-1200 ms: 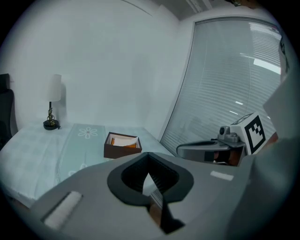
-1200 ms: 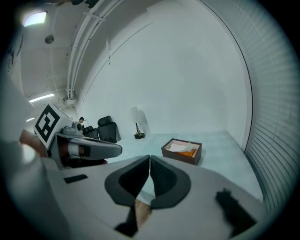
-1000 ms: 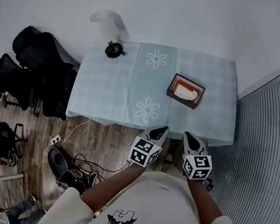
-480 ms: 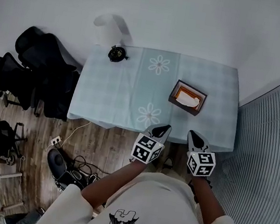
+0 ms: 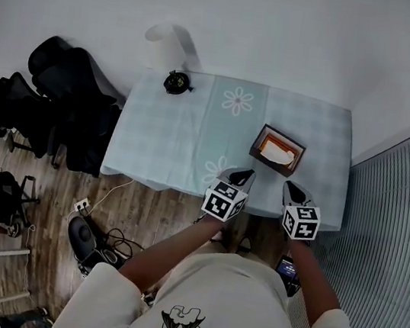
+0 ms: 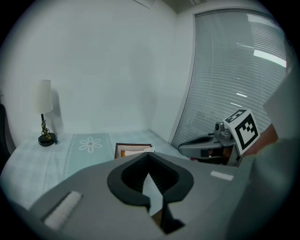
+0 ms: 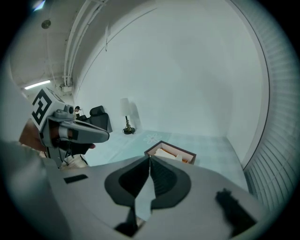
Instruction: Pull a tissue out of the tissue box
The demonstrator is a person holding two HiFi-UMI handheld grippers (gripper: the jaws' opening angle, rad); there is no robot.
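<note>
The dark brown tissue box stands on the right half of the table, with a white tissue showing in its open top. My left gripper is at the table's near edge, short of the box and a little to its left, jaws shut with nothing in them. To the right of it, my right gripper is also at the near edge, shut and empty. In the left gripper view the box lies just beyond the closed tips. In the right gripper view the box sits right ahead of the closed tips.
A small lamp stands at the table's far left corner. Black office chairs crowd the floor on the left, with cables and a dark object near my feet. Slatted blinds run along the right.
Both grippers have moved forward from over the floor to the table's near edge, closer to the tissue box. Their jaws have stayed shut.
</note>
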